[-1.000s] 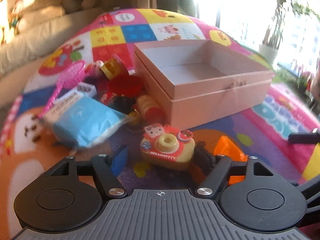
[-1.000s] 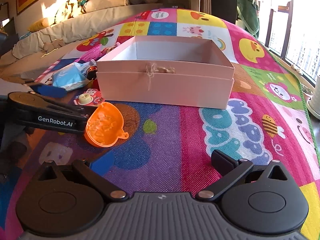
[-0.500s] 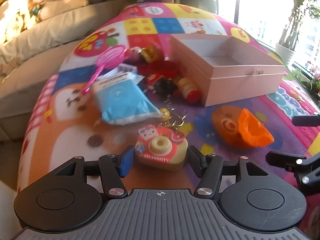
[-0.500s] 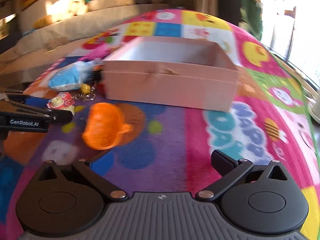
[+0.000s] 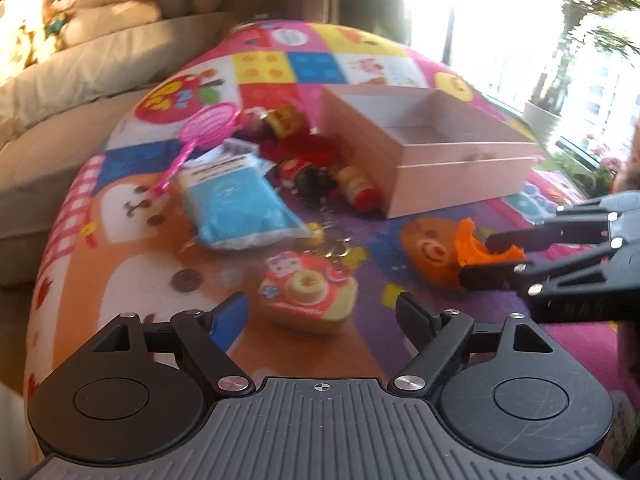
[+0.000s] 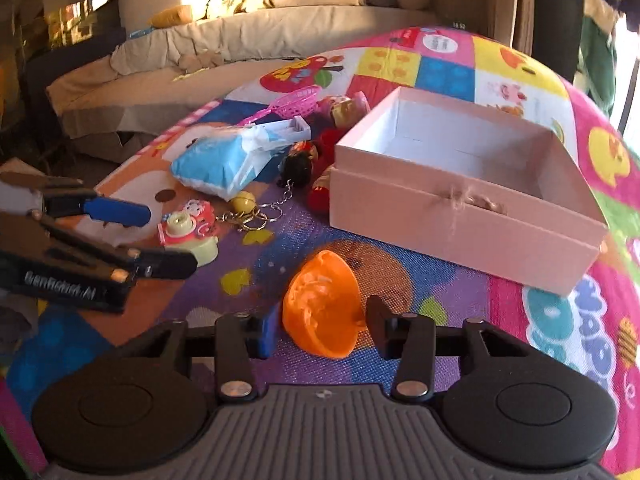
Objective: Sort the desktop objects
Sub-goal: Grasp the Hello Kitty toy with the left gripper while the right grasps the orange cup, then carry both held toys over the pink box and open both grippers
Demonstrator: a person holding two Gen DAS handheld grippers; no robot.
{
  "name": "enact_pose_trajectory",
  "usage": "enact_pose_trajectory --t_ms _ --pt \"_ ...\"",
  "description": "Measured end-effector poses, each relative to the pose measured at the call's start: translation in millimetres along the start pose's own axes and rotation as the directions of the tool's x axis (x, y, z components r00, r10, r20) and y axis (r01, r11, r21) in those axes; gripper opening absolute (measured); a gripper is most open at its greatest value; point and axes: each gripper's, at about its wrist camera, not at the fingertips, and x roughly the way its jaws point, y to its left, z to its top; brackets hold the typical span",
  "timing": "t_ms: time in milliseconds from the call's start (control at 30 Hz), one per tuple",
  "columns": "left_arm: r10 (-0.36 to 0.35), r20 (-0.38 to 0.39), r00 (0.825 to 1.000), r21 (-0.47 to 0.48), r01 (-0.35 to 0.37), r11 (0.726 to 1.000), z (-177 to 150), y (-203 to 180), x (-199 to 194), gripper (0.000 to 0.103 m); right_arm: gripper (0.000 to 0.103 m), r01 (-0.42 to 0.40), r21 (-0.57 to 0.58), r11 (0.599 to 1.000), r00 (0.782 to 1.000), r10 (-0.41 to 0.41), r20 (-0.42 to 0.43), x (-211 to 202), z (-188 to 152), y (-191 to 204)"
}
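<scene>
On a bright play mat (image 6: 400,360), the right gripper (image 6: 320,330) has just been closing around an orange cup (image 6: 320,312), its fingers beside the rim, contact unclear. The left gripper (image 5: 322,314), jaws just opening, stands apart with a toy camera (image 5: 308,294) between them, untouched. "GenRobot.AI" is blurred on its side; the pink box (image 6: 460,216) sits empty nearby.

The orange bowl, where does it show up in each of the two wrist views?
Left wrist: orange bowl at right of middle, between the right gripper fingers.
Right wrist: orange bowl at bottom centre, between that gripper's fingers.
Shared landmark: pink box, behind the bowl in both.
</scene>
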Motion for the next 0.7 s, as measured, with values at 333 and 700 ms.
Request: enact_pose_trajectory --t_ms 333,700 --pt "0.044 -0.024 0.999 0.053 -0.043 0.998 7 -10 14 0.063 0.043 0.004 0.0 1.0 1.0 -0.004 0.015 -55 -9 -17" --pt "-0.196 0.244 0.95 0.069 0.185 0.98 135 -43 -13 0.063 0.043 0.242 0.017 0.97 0.932 -0.237 0.274 -109 44 -64"
